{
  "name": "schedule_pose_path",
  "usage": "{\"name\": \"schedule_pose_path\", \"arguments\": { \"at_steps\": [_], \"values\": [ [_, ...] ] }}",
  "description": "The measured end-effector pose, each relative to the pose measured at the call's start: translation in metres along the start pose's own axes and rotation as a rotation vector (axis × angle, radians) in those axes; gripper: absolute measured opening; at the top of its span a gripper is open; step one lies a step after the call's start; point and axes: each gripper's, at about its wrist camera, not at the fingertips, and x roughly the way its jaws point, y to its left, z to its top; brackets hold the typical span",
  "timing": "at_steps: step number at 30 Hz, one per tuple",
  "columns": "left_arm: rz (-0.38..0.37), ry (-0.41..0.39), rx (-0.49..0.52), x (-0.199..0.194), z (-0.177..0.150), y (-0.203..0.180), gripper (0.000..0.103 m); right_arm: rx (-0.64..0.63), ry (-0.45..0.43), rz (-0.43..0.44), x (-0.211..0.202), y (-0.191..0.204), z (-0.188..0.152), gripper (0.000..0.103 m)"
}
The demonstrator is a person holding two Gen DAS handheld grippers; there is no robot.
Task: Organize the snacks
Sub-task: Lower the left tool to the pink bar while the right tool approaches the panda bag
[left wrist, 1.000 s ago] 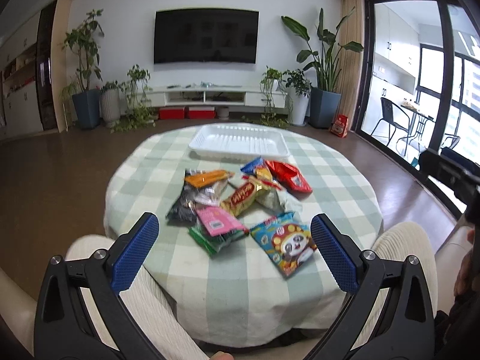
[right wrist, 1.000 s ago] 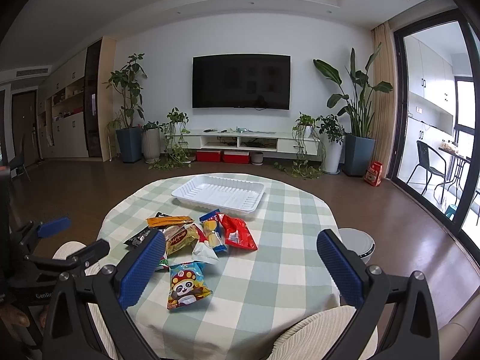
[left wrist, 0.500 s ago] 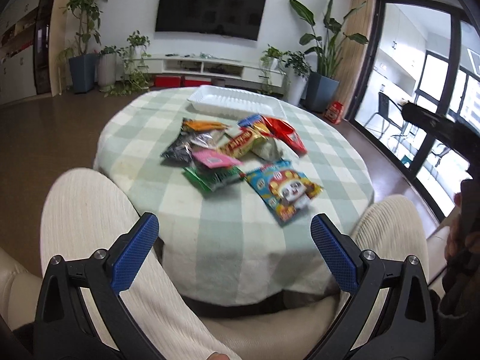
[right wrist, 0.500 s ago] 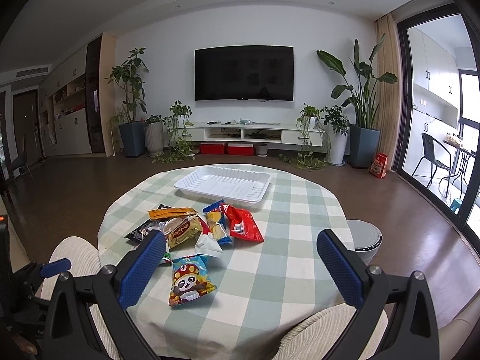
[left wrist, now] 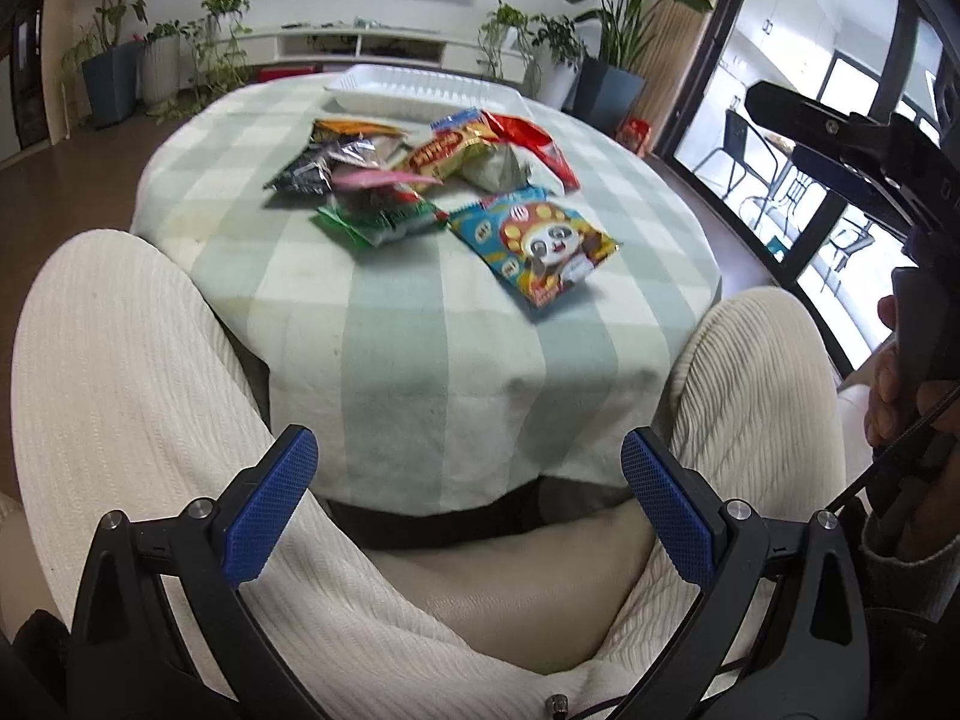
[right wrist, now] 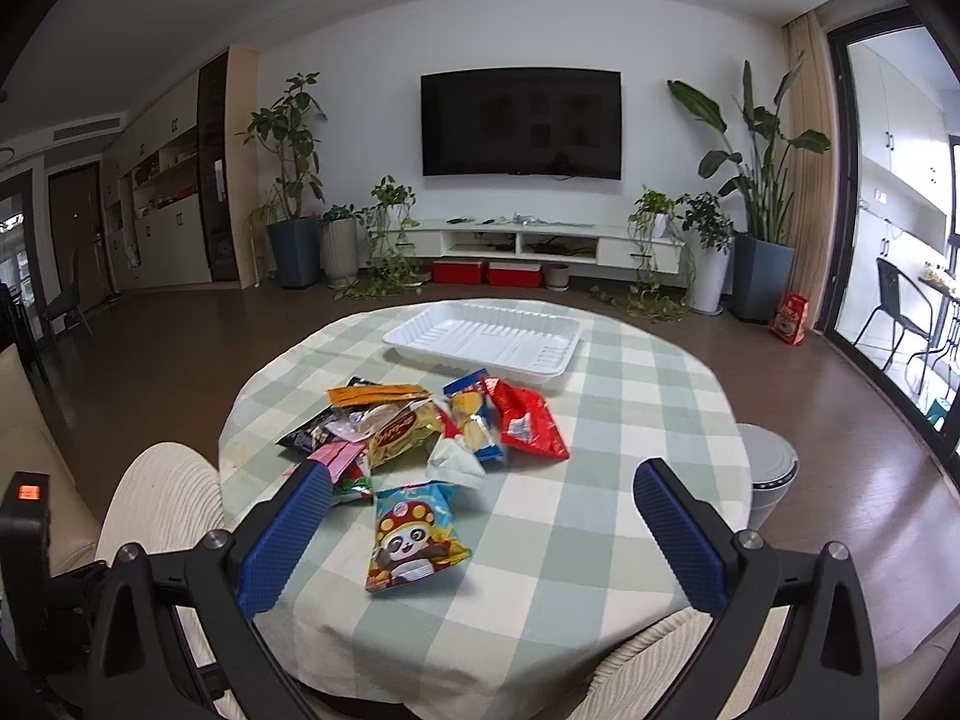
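Several snack packets lie in a loose pile [right wrist: 420,426] on a round table with a green checked cloth [right wrist: 630,420]. A panda packet [right wrist: 411,537] lies nearest me, also in the left wrist view [left wrist: 534,243]. A red packet [right wrist: 525,420] is at the pile's right. An empty white tray [right wrist: 486,339] stands behind the pile, also in the left wrist view [left wrist: 420,87]. My left gripper [left wrist: 468,510] is open and empty, low over my lap, short of the table edge. My right gripper [right wrist: 480,534] is open and empty above the table's near edge.
My knees in white trousers [left wrist: 132,360] flank the table's near edge. A small white bin [right wrist: 771,474] stands on the floor right of the table. Plants, a TV unit [right wrist: 528,240] and glass doors [right wrist: 900,252] lie beyond.
My left gripper has dropped and pulled back toward my lap, so the table sits higher in its view. My right gripper has moved slightly closer to the snacks.
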Motion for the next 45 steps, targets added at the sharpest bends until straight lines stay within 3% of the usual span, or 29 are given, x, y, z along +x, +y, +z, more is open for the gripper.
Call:
{"name": "schedule_pose_path", "arguments": {
  "at_steps": [14,19,32,45],
  "values": [
    [-0.004,-0.053,-0.120,-0.002,0.030,0.040,0.101,0.175,0.202,0.178,0.056,-0.011,-0.033,0.103],
    [0.013,-0.087,-0.125,0.000,0.052,0.048,0.101,0.236,0.244,0.219,0.071,-0.016,-0.041,0.103],
    [0.025,-0.082,-0.157,0.031,0.101,0.064,0.101,0.390,0.332,0.321,0.113,-0.033,-0.058,0.103],
    [0.029,-0.028,-0.190,0.077,0.145,0.077,0.101,0.498,0.400,0.438,0.157,-0.036,-0.062,0.084]
  ]
}}
